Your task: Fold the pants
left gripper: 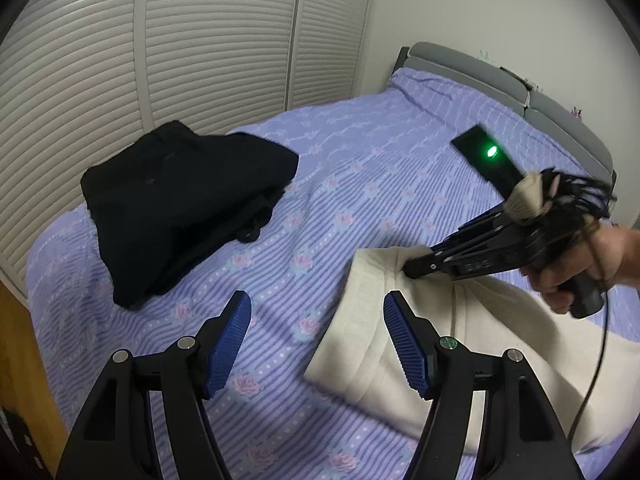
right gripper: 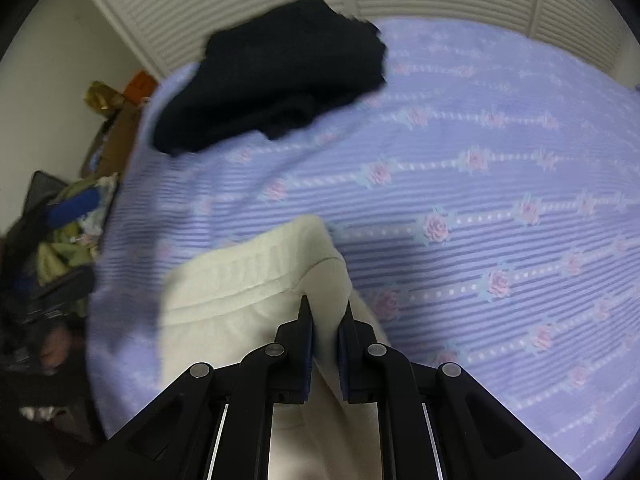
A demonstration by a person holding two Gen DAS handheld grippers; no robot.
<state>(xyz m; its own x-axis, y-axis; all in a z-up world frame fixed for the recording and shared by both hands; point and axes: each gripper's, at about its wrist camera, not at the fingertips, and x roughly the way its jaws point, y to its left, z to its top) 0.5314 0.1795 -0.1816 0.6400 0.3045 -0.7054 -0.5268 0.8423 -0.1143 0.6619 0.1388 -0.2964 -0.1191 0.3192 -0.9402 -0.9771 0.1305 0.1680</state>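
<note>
Pants (left gripper: 384, 344), cream, lie on the bed (left gripper: 360, 152) toward its near edge, waistband end pointing at the louvred doors (left gripper: 200, 40); cloth partly folded over itself, one seam ridge raised. The bed carries a lilac bedspread with pink rose rows; a grey headboard (left gripper: 472, 68) at the far end. Louvred doors run along the far side edge. Black folded clothes (left gripper: 188, 208) sit in a stack near the bed's corner by the doors, well apart from the pants. Right hand-held gripper (right gripper: 326, 308): jaws drawn nearly together, pinching a raised fold of the pants just behind the waistband; cream cloth visible between the fingers. In the left wrist view the same tool reaches in from the right, its tip pressed into the fabric, a bare hand (left gripper: 592, 268) round its handle, cable trailing below. Left hand-held gripper (left gripper: 318, 344): jaws spread wide, blue pads (left gripper: 228, 348) apart, nothing between them, hovering above the bedspread, right finger over the pants' edge. Small green light (left gripper: 491, 152) glows on a black bar atop the right tool.
</note>
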